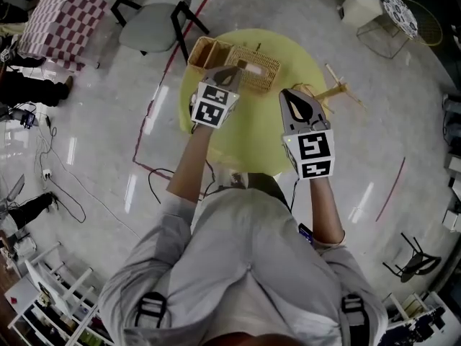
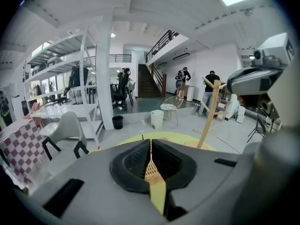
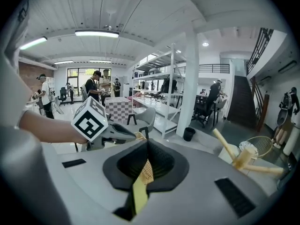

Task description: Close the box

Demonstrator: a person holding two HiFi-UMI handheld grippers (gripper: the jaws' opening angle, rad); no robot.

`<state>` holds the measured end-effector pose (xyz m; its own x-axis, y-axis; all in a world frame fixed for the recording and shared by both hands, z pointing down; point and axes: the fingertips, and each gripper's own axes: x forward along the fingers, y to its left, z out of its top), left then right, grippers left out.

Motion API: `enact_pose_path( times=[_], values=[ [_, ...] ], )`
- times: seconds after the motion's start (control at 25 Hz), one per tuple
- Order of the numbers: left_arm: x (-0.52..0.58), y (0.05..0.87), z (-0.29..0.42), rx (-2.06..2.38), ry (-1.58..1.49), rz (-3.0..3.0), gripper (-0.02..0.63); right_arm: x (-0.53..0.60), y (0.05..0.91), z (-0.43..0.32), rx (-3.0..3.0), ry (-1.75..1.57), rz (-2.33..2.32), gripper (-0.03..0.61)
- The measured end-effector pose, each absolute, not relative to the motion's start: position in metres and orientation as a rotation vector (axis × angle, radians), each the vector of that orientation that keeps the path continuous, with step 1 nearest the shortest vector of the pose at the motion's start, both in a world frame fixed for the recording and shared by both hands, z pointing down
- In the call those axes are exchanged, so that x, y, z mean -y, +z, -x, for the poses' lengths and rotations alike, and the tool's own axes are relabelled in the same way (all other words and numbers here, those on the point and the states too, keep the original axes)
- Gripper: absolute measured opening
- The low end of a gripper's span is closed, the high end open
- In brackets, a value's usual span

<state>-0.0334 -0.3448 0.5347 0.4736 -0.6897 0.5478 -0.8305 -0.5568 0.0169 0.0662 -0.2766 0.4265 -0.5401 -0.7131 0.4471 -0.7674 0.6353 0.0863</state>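
Observation:
A woven wicker box [image 1: 253, 71] stands at the far side of the round yellow table [image 1: 241, 139], its lid [image 1: 207, 52] swung open to the left. My left gripper [image 1: 229, 76] reaches the box's near left corner; its jaws are shut, and only a slit between them shows wicker [image 2: 150, 168] beyond. Whether the tips touch the box I cannot tell. My right gripper [image 1: 294, 96] hovers over the table right of the box, jaws shut with nothing held. In the right gripper view, the left gripper [image 3: 132, 136] points at the box's edge.
A wooden branch-like stand [image 1: 338, 91] sits at the table's right edge. A grey chair [image 1: 153, 21] and a checkered table [image 1: 61, 19] are beyond at the left. Cables lie on the floor at the left. People stand far off in the room.

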Motion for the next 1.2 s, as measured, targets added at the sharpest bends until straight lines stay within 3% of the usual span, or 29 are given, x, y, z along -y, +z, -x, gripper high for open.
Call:
enact_pose_path(
  times=[0.56,1.2],
  values=[
    [0.206,0.4,0.046,1.451,0.492,-2.725,0.032,0.175,0.356,-0.07,2.438,-0.093,-1.22,0.023],
    [0.111,0.334,0.055,1.546,0.401,-2.808,0.031,0.101,0.31,-0.049,2.494,-0.214,-1.199,0.023]
  ],
)
